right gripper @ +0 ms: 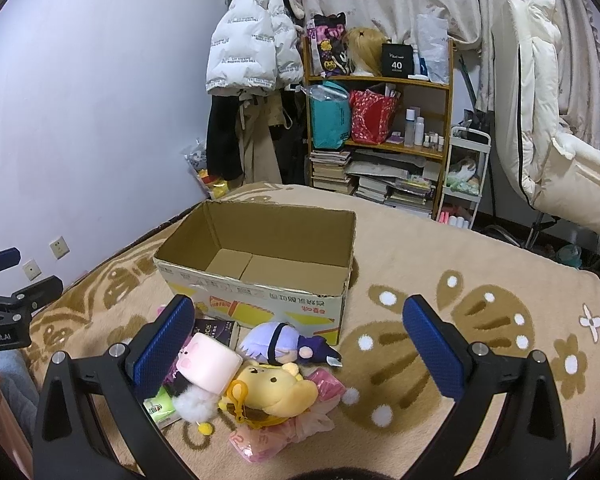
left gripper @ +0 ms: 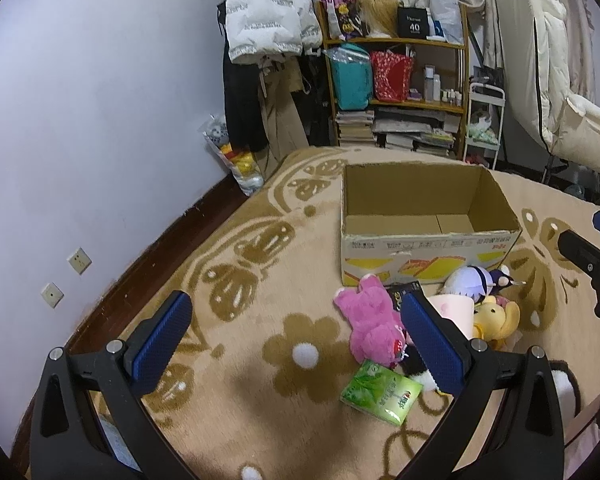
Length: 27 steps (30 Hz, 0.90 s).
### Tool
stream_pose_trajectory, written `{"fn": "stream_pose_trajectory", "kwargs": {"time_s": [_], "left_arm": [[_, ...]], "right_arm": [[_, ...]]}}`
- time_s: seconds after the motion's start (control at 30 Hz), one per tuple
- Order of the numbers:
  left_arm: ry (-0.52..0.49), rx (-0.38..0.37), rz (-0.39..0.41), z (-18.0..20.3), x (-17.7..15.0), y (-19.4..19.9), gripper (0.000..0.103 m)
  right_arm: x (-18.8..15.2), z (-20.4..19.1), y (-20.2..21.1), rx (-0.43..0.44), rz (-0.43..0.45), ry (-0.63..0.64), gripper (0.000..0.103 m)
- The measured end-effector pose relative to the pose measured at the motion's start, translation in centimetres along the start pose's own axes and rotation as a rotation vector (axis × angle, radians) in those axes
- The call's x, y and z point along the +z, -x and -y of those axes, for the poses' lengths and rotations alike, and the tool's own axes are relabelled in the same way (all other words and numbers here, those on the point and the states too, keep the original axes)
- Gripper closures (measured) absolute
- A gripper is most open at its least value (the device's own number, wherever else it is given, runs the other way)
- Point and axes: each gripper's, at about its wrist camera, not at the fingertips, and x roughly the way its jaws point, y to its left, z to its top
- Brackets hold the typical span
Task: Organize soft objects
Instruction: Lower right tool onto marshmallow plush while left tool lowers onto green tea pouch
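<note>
An open, empty cardboard box [left gripper: 428, 240] [right gripper: 260, 276] stands on the patterned blanket. In front of it lies a pile of soft toys: a pink plush [left gripper: 370, 324], a yellow bear plush [right gripper: 276, 390] [left gripper: 496, 320], a purple-haired doll [right gripper: 278, 342] [left gripper: 474, 280], a pink-white cube plush [right gripper: 210, 362] and a green tissue pack [left gripper: 382, 392] [right gripper: 158, 404]. My left gripper [left gripper: 296, 338] hovers open, left of the pile, holding nothing. Above the pile's right side my right gripper [right gripper: 298, 342] is open and empty too.
A wooden shelf [left gripper: 396, 92] crammed with bags, bottles and books stands behind the bed, beside hanging coats [left gripper: 260, 40]. A white quilted chair [right gripper: 548, 120] is at the right. A wall [left gripper: 80, 120] borders the bed's left edge.
</note>
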Motion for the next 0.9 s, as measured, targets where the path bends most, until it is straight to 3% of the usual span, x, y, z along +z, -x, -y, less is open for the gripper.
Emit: {"fn": "stream_pose_trajectory", "kwargs": {"time_s": [0.33,0.9], "left_arm": [[0.013,-0.069,-0.163,0.6,-0.2,-2.9,0.0],[-0.006,-0.168,-0.408,3.4,-2.4,-8.6,0.0]], "right_arm": [[-0.5,0.6,-2.9,0.033,-0.098,-0.022,0.0],[-1.3,-0.5,-8.6,0.168,-0.261,-0.067,0.0]]}}
